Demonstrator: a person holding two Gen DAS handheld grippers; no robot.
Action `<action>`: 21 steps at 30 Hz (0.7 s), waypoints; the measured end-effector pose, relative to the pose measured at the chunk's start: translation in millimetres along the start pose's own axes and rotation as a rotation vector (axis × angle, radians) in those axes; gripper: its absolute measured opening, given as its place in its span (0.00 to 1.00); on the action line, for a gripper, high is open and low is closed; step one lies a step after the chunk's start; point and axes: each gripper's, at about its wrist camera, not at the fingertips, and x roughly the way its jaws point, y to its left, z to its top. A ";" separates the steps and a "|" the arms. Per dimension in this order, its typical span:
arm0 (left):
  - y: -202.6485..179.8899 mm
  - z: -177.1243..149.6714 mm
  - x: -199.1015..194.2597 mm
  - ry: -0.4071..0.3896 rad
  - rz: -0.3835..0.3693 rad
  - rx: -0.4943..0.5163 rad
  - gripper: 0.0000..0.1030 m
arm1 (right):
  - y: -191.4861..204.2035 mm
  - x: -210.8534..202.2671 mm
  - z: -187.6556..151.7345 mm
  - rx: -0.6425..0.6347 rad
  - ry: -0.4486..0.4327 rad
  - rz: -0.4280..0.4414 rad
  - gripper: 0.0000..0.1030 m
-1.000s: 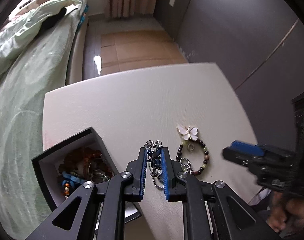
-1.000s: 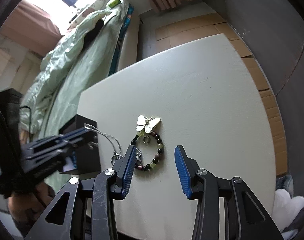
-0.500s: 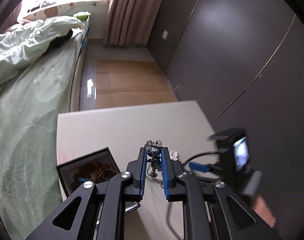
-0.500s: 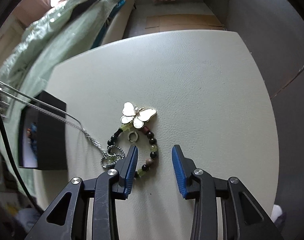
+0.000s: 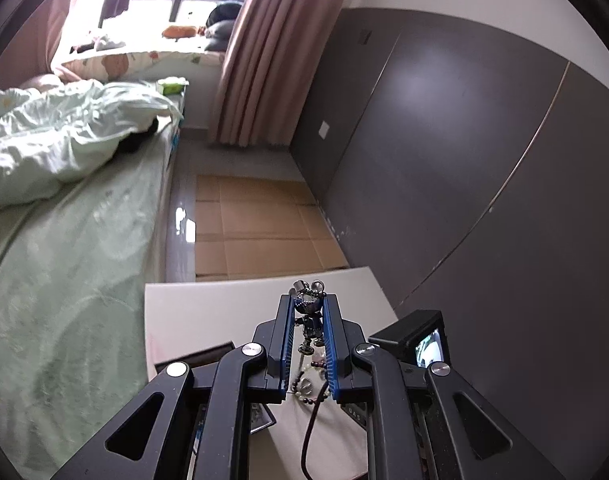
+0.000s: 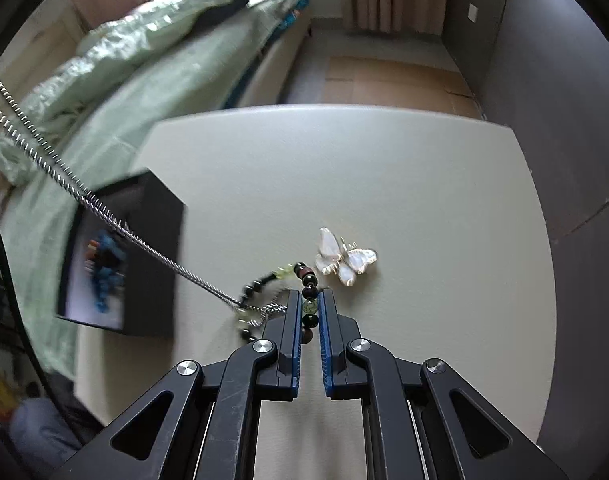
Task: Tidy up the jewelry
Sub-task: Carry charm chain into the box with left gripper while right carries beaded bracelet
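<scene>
My right gripper [image 6: 309, 300], jaws just closing, pinches the beaded bracelet [image 6: 309, 307]; butterfly brooch [image 6: 344, 258] at one o'clock; my left gripper [image 5: 309, 304] clamps a silver pendant [image 5: 310, 320].

right gripper [image 6: 309, 308]: jaws just closed onto beaded bracelet [image 6: 306, 280] | butterfly brooch [image 6: 344, 258] beside | silver chain [image 6: 104, 212] taut

Left gripper [image 5: 309, 312] raised above the table, angled downward, jaws clamped on a small metal charm [image 5: 309, 318]. Right gripper [image 6: 309, 302] pitched steeply down at the tabletop, jaws just closing, blue pads pressing a beaded bracelet [image 6: 306, 298] between them. No hand visible behind either gripper.
</scene>
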 end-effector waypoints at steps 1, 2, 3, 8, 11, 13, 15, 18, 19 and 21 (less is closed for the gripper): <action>-2.7 2.1 -4.9 -0.008 0.006 0.009 0.14 | 0.8 -6.3 1.2 0.002 -0.017 0.013 0.09; -5.6 5.2 -10.5 -0.016 0.014 0.018 0.14 | 0.4 -11.6 2.2 0.004 -0.031 0.023 0.09; -7.7 7.1 -14.6 -0.022 0.021 0.026 0.14 | 0.8 -18.9 2.6 0.006 -0.049 0.039 0.09; -19.5 19.1 -38.2 -0.060 0.046 0.063 0.14 | 8.1 -44.0 5.3 0.012 -0.119 0.101 0.09; -29.8 29.0 -54.5 -0.089 0.062 0.090 0.14 | 12.3 -55.0 5.2 0.027 -0.164 0.142 0.09; -34.7 33.9 -63.7 -0.104 0.071 0.106 0.14 | 17.6 -59.8 9.3 0.041 -0.191 0.171 0.09; -39.3 38.1 -73.6 -0.120 0.083 0.121 0.14 | 24.2 -66.3 13.4 0.047 -0.223 0.205 0.09; -41.5 45.0 -88.3 -0.145 0.109 0.138 0.14 | 33.9 -74.9 17.3 0.044 -0.264 0.259 0.09; -41.6 46.4 -93.7 -0.154 0.115 0.137 0.14 | 37.9 -76.9 18.1 0.042 -0.275 0.274 0.09; -39.2 50.0 -102.4 -0.167 0.126 0.135 0.14 | 44.9 -82.1 19.1 0.038 -0.303 0.307 0.09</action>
